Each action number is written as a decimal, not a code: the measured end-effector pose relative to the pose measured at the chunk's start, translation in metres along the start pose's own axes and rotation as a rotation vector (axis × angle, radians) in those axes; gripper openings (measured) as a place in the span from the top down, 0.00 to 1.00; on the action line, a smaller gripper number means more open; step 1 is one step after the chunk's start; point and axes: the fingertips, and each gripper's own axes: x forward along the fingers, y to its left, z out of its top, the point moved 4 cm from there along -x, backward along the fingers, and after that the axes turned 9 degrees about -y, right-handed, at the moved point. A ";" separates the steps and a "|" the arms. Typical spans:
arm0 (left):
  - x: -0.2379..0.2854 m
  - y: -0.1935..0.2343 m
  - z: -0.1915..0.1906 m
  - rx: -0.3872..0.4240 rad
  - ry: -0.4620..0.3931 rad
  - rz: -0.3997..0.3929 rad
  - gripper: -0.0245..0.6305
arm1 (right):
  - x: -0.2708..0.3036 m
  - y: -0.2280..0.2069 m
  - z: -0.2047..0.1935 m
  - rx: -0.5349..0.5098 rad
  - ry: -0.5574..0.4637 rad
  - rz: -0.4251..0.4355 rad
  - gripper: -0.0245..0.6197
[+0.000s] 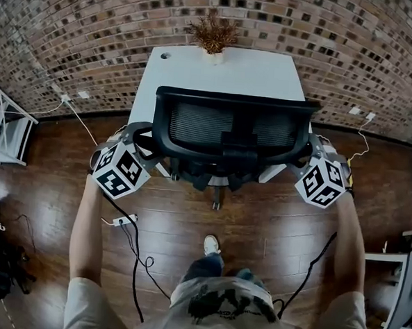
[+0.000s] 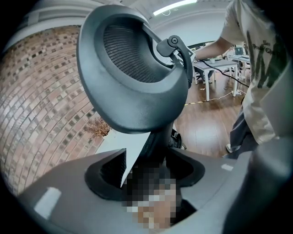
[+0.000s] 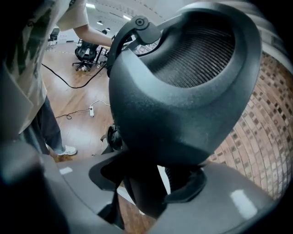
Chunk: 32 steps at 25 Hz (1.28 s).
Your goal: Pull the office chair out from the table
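Head view alone: left gripper [image 1: 139, 141] and right gripper [image 1: 308, 153] beside office chair [image 1: 232, 127].

We see a white tabletop [image 1: 267, 74] at 12 o'clock, bare but for a potted dried plant [image 1: 212, 34] at its far edge. The dark wooden floor [image 1: 272, 227] carries the office chair [image 1: 232, 134] and, at 8 o'clock, a power strip [image 1: 124, 221].

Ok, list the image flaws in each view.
Head view: fisheye bows the brick wall, and sheen glares on the wood floor. Left gripper view: dark corners, a ceiling light blown out. Right gripper view: the chair backrest fills the frame, mostly dark; edges soft.
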 end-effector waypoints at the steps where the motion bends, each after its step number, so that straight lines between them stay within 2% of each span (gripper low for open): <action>1: -0.002 -0.001 0.000 -0.007 0.008 -0.006 0.52 | -0.002 0.002 0.001 -0.001 0.005 0.004 0.58; 9: -0.030 -0.034 0.003 -0.039 0.039 0.001 0.50 | -0.028 0.034 0.013 -0.037 -0.025 0.005 0.60; 14: -0.052 -0.076 0.014 -0.039 0.025 0.028 0.50 | -0.058 0.066 0.013 -0.062 -0.040 -0.012 0.60; 20: -0.080 -0.134 0.036 -0.031 0.016 0.037 0.51 | -0.102 0.102 0.008 -0.066 -0.012 -0.009 0.60; 26: -0.106 -0.185 0.046 -0.051 0.046 0.000 0.50 | -0.143 0.148 0.011 -0.068 -0.018 -0.055 0.59; 32: -0.132 -0.222 0.053 -0.058 0.055 0.001 0.51 | -0.171 0.179 0.018 -0.063 0.006 -0.028 0.59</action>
